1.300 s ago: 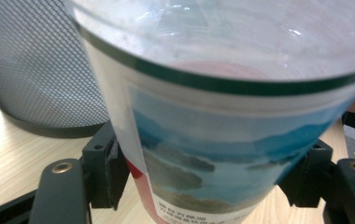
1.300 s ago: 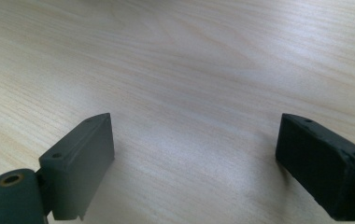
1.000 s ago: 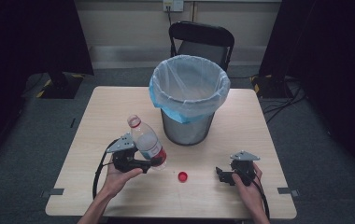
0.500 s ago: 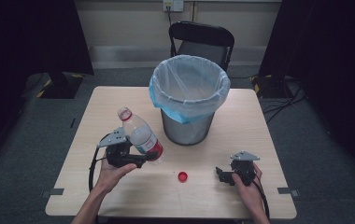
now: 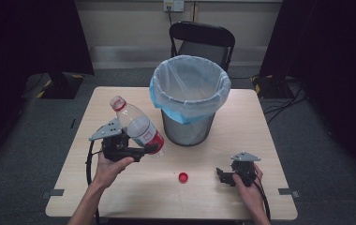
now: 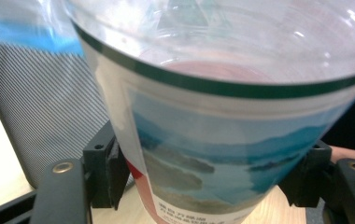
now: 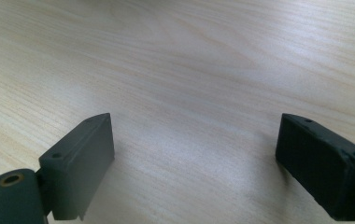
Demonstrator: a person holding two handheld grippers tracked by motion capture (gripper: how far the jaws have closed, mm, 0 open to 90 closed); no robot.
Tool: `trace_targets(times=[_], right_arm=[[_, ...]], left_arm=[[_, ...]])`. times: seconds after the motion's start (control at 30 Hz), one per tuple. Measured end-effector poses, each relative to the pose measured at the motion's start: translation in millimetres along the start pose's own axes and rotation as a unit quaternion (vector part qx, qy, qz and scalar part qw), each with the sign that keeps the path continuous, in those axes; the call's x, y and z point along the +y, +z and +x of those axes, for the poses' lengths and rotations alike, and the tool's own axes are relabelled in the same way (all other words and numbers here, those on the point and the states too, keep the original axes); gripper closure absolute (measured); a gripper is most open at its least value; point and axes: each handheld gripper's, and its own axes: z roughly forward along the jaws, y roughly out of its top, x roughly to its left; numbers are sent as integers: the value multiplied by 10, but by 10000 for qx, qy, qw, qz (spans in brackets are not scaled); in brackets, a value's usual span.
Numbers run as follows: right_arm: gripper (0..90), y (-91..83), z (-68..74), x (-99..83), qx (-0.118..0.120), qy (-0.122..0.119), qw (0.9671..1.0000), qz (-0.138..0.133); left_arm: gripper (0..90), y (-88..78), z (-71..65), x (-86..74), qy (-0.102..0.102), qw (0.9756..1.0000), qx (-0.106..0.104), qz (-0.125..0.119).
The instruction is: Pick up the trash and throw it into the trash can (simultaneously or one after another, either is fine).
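- Two hand-held tools work at a pale wooden tabletop [image 5: 120, 197]; the left tool [image 5: 141, 151], left of centre in the high view, is clamped on a clear plastic bottle with a blue and red label [image 5: 138, 126].
- Tilted, the capless bottle points its neck toward the upper left of the frame, its base just beside a grey mesh bin lined with a pale blue bag [image 5: 190, 101] at the centre.
- In the left tool's view the black jaws press on both sides of the bottle's label [image 6: 222, 154], the bin's mesh [image 6: 49, 112] at the left.
- At the lower right, the right tool [image 5: 224, 174] rests on the tabletop, jaws spread wide with bare wood [image 7: 189, 93] between them.
- One small red bottle cap [image 5: 183, 177] lies between the two hands, well apart from both tools.
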Motion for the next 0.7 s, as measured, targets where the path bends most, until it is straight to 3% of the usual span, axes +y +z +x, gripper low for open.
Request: trace_targets(times=[0.23, 0.57, 0.7], right_arm=[[108, 0, 0, 0, 0, 0, 10000, 0], [108, 0, 0, 0, 0, -1, 10000, 0], [108, 0, 0, 0, 0, 0, 10000, 0]], left_arm=[[297, -62, 31, 127, -84, 9999, -17, -140], [297, -97, 25, 381, 84, 9995, -178, -230], [297, -107, 34, 504, 126, 9993, -148, -308]])
